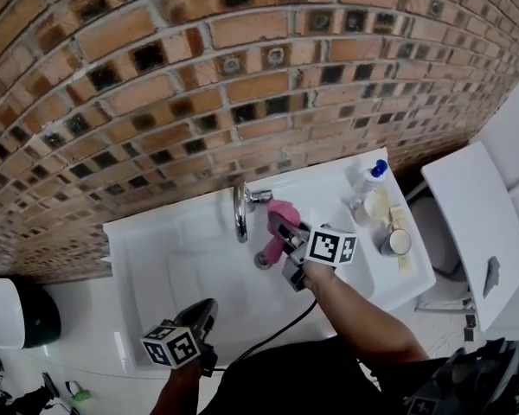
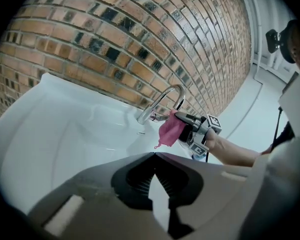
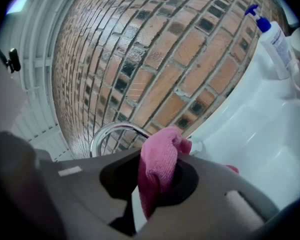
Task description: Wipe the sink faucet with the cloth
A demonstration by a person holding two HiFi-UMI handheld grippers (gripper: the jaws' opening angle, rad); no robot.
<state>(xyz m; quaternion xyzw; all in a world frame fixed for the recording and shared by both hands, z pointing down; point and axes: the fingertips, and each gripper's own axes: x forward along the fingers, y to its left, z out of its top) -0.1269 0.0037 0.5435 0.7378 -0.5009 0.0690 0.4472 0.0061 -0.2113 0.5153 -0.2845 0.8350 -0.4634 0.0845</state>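
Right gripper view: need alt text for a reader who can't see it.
The right gripper has its jaws shut on a pink cloth, held close to a curved chrome faucet. Behind is a brick wall; a white sink runs to the right, with a blue-pump bottle on its ledge at top right.

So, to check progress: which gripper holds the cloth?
The right gripper, shut on the pink cloth beside the faucet; the left gripper is shut on nothing, away from it.
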